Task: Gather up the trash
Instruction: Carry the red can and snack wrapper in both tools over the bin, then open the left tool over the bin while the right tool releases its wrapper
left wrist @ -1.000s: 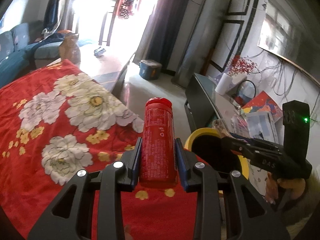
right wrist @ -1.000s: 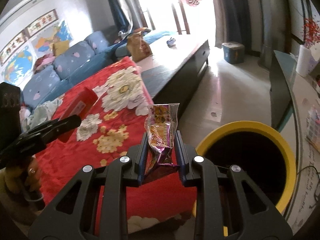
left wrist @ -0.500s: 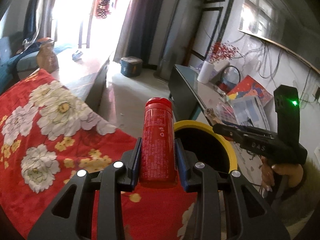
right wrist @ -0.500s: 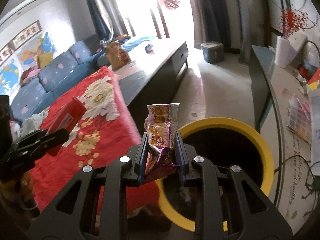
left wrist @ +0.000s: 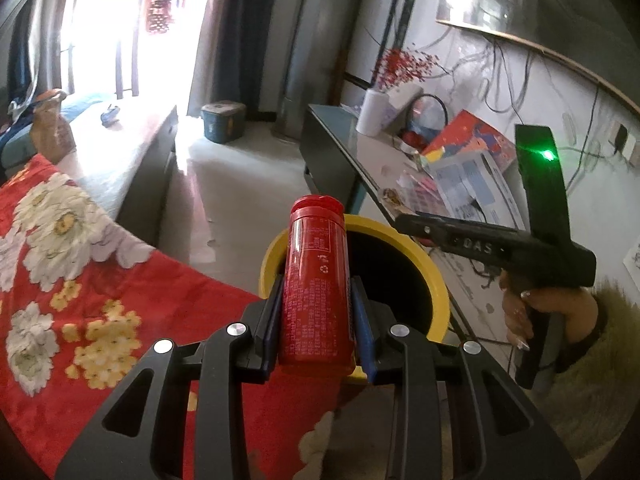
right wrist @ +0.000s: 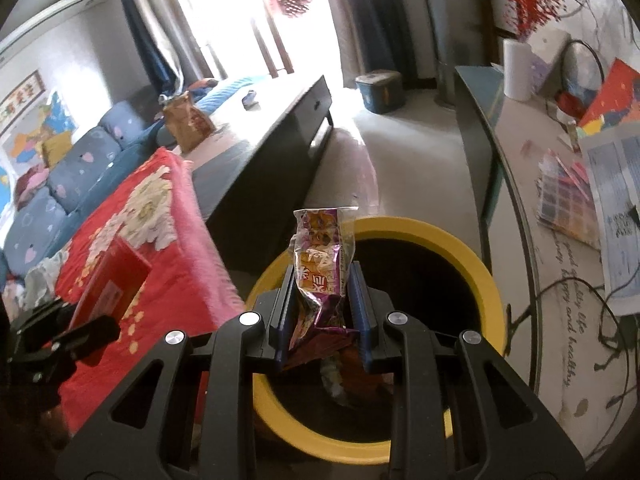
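Sunlit living room, red floral cloth at 9 o'clock. Left gripper is clamped on the can, right gripper pinches the wrapper; both hang over the yellow bin, likely poised to drop.

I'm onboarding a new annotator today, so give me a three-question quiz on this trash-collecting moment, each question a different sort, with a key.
1. True or false: the left hand-held gripper is shut on a red can.
2. Multiple choice: the right hand-held gripper holds A) a paper roll, B) a purple snack wrapper, C) nothing.
3. Fill in: both items are held near a bin with a ____ rim.

Key: 1 true; 2 B; 3 yellow.
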### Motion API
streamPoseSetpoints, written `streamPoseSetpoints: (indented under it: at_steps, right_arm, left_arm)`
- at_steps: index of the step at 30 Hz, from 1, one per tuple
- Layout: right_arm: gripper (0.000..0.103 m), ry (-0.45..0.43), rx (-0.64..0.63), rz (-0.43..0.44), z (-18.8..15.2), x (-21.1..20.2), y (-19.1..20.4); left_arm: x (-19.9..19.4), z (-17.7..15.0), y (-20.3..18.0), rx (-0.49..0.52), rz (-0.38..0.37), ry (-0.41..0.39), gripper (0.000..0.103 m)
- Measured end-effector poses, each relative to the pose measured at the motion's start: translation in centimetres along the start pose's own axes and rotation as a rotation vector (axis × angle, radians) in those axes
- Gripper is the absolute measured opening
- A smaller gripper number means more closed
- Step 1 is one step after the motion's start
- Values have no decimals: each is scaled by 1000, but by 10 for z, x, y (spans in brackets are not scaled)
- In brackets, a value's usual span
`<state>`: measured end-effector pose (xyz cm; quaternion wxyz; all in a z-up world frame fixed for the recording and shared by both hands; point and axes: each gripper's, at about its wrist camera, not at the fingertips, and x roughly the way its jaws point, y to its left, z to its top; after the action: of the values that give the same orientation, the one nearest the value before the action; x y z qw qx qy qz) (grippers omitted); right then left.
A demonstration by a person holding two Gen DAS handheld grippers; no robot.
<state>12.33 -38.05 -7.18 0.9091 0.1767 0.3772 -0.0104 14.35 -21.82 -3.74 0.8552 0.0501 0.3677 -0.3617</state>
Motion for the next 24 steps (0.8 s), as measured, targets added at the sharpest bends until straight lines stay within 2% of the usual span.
streamPoseSetpoints:
  at_steps: [9,17,19,20,21,22,23,24]
  right_arm:
    - [20,32,65,-34,-8,6,-30]
    - [21,53,124,-26,-11,11,-44]
    - [22,54,132,-21,-11,12,-46]
    - [28,55,136,-20,-11,12,-46]
    - [36,52,141,-19,-10,11,-47]
    - [40,45,147,-18,-11,10,-48]
    - [44,31,157,-22,-11,8,-49]
    - [45,25,159,-30,-10,7,-51]
  left_arm:
    - [34,-9,-22,27,-46,69,30]
    - [66,-14,-32,44,-69,119,30]
    - [76,-14,-33,39,-75,129,30]
    - [81,-14,-33,34,-79,133,31]
    - [85,-14,-33,28,-84,137,34]
    - [89,-14,-33,22,-86,141,40]
    - [92,-14,-32,17,-86,145,56]
    - [93,-15,-30,8,-83,143,63]
